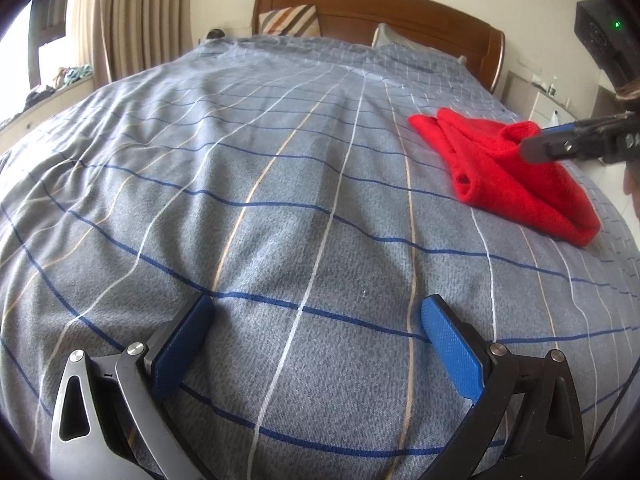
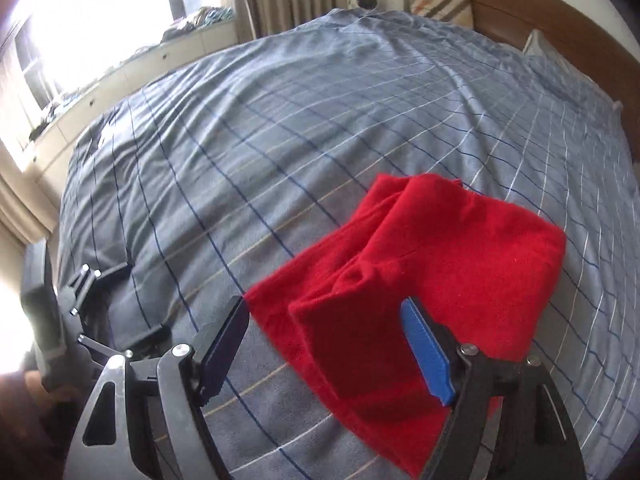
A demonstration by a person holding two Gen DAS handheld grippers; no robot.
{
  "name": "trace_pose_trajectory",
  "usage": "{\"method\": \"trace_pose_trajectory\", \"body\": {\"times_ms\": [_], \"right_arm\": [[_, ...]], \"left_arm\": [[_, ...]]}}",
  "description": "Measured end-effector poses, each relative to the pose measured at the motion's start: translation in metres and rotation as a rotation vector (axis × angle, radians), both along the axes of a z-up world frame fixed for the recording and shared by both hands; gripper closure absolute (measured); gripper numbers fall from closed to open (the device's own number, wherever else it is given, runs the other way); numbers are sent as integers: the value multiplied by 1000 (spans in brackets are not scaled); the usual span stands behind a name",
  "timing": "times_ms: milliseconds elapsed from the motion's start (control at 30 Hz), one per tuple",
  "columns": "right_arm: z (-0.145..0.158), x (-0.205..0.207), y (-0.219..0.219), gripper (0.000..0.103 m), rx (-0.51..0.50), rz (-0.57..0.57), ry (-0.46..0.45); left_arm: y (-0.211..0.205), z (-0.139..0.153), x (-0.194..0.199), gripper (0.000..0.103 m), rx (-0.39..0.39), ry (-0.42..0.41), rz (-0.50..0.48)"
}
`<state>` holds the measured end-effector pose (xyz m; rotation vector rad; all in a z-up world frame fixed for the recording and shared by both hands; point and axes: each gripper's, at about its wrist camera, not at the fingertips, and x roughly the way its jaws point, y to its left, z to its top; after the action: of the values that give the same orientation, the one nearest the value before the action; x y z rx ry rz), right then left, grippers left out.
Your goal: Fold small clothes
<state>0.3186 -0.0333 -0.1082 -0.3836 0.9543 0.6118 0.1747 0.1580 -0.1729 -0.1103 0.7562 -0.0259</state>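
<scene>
While the red garment (image 2: 420, 280) lies folded near the bed's (image 1: 280, 200) right edge, its near end is hidden under the right gripper (image 2: 324, 344) – jaws spread, gripping nothing – and the left gripper (image 1: 316, 344) hovers spread over bare cover, its frame cut off below

Daylit fisheye views, blown-out window (image 2: 80, 28) glare, dark curved edges.
</scene>
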Motion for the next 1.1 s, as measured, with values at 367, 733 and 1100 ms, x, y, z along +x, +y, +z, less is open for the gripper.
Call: {"method": "trace_pose_trajectory", "body": {"times_ms": [367, 733, 1100], "right_arm": [[-25, 2, 25, 86, 17, -121, -59], [14, -48, -44, 39, 493, -116, 52], [-58, -37, -125, 91, 358, -457, 190]], "left_arm": [[0, 0, -1, 0, -4, -4, 0], [0, 0, 0, 0, -9, -5, -1], [2, -1, -4, 0, -16, -18, -2]]}}
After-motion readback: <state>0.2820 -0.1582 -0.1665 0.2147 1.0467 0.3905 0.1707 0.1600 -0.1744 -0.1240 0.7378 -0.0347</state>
